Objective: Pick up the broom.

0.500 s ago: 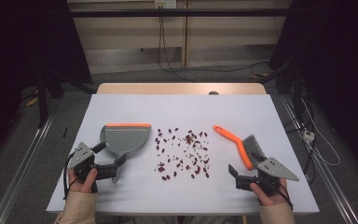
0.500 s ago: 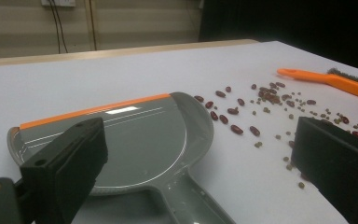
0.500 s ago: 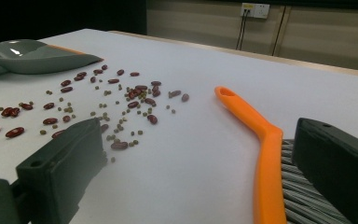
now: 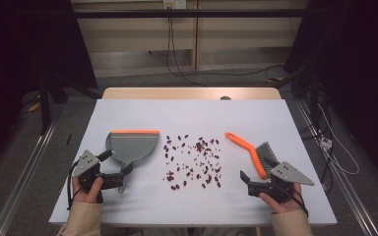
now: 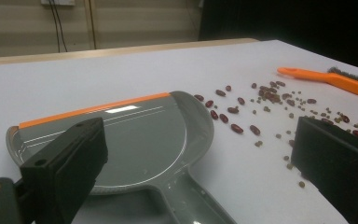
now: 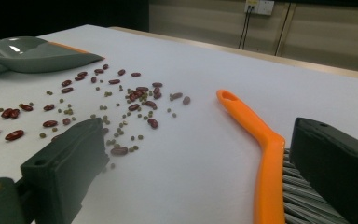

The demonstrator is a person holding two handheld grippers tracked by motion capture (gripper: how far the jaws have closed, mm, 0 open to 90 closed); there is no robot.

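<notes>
Grey plastic with an orange lip: that is the dustpan (image 4: 130, 145) I see lying flat on the white worktop (image 4: 192, 115), on my left side, its handle running back toward my left hand-held gripper (image 4: 124, 176). From the left gripper view the dustpan (image 5: 135, 140) sits between the two black jaws, which stand wide apart and grasp nothing; the handle passes through the gap without either jaw touching it, as far as I can tell.

Scattered red beans (image 4: 193, 160) mixed with smaller greenish ones cover the middle of the worktop, between the dustpan and the brush (image 4: 250, 151). The brush has an orange handle pointing away from me and grey bristles at the near end, and it lies flat on my right side.

My right hand-held gripper (image 4: 246, 180) rests low on the worktop just beside the brush's bristle end. In the right gripper view its jaws are spread wide and released, with the brush (image 6: 261, 140) lying between them, closer to the right jaw, and the beans (image 6: 112, 102) spread out beyond the left jaw. Both of my hands hold their grippers near the front edge of the worktop.
</notes>
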